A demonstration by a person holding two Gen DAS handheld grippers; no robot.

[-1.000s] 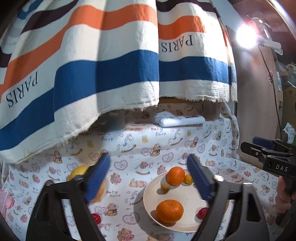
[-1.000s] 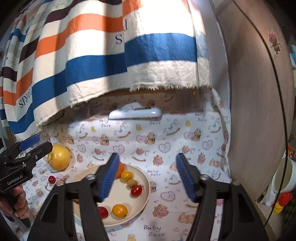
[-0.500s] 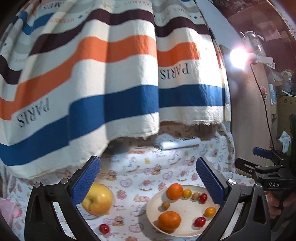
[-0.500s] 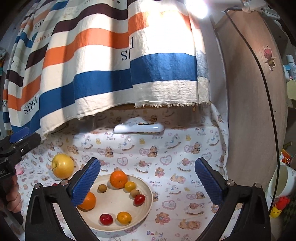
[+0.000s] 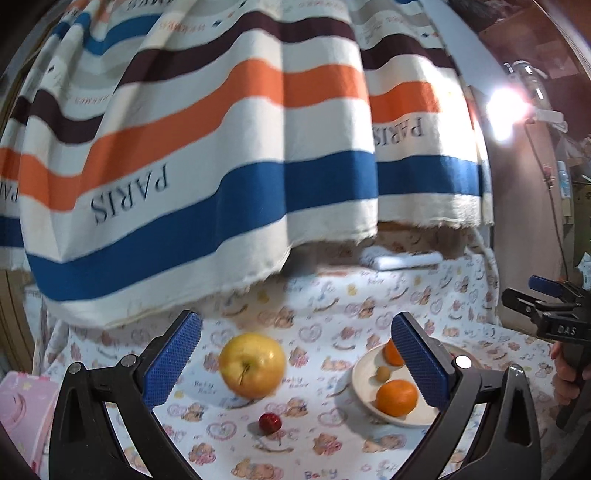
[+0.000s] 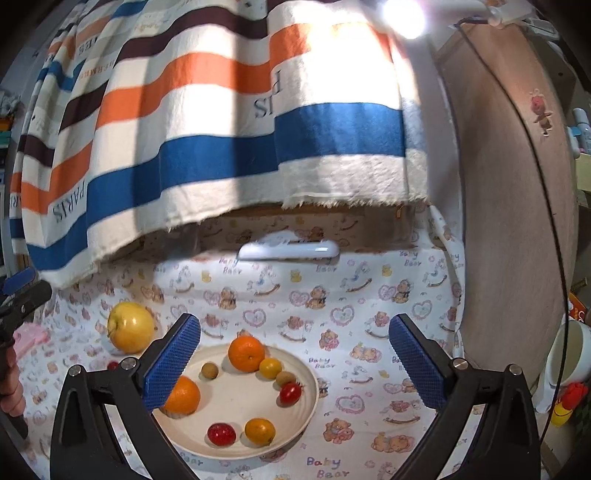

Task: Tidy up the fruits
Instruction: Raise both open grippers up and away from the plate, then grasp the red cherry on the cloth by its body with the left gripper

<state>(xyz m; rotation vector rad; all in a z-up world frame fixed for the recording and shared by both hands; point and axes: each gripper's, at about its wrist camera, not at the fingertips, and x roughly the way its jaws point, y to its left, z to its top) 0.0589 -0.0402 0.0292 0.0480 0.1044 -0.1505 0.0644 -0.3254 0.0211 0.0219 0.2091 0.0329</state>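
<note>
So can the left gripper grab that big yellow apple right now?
Probably yes. The left gripper is wide open with nothing between its fingers, and the yellow apple sits on the cloth right ahead of the gap. Only the small red fruit lies nearer, and it is low.

A striped cloth point(image 6: 221, 122) hangs behind the bear-print tablecloth point(image 6: 332, 314), lit by a bright lamp point(image 6: 404, 14).

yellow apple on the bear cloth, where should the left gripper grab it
Grip the round yellow apple across its widest middle, coming in level from the front. It lies tipped, stem toward the camera, between the open left gripper fingers, and its flanks look clear for the pads.
</note>
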